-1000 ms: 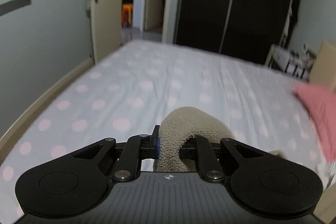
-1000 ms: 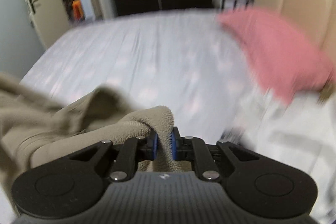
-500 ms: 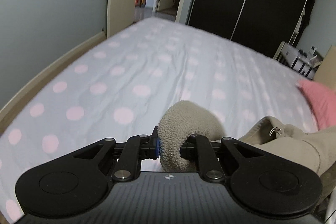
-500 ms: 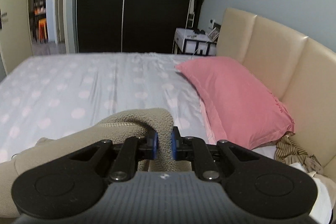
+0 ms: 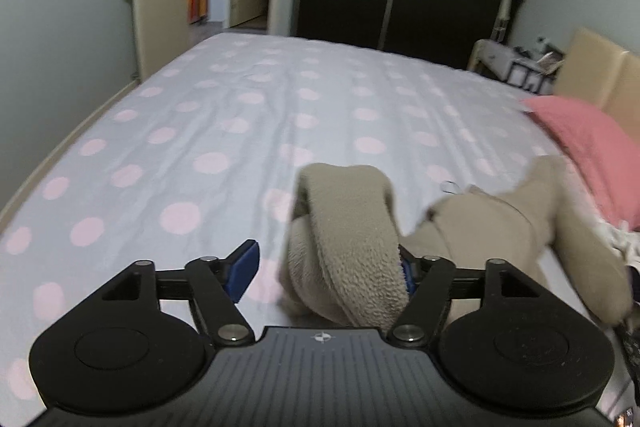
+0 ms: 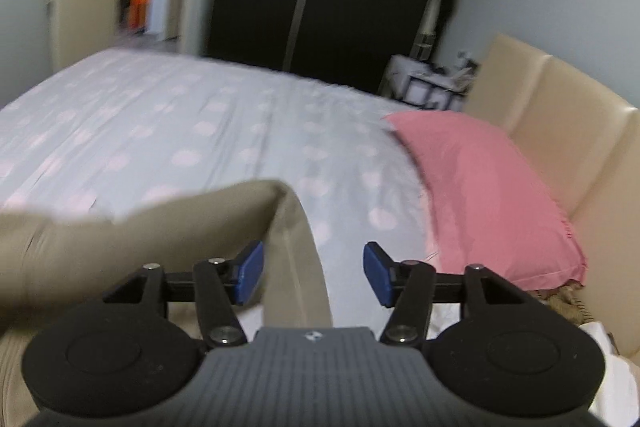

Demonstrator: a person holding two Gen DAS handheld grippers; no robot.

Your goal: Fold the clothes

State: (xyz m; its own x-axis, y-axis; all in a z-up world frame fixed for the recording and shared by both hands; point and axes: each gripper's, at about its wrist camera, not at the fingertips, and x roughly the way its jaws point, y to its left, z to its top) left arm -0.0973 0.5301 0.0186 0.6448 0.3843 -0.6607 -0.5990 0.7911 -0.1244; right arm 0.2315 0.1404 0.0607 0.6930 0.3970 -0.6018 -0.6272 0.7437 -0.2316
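left wrist: beige fleece (image 5: 348,227) hides left claw's (image 5: 326,267) right pad.

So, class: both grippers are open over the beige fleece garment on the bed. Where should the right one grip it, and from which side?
Grip the raised fold edge of the fleece garment ahead of the right gripper, coming from above; that ridge stands off the bedsheet, so the open jaws can straddle it.

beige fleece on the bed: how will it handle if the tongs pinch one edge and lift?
Likely floppy: the beige fleece already curls over itself and drapes between the open left tongs. Probably light for its bulk, given the fluffy pile lining. Grip should hold, since the nap looks rough rather than slick, but the rest would likely trail on the dotted sheet.
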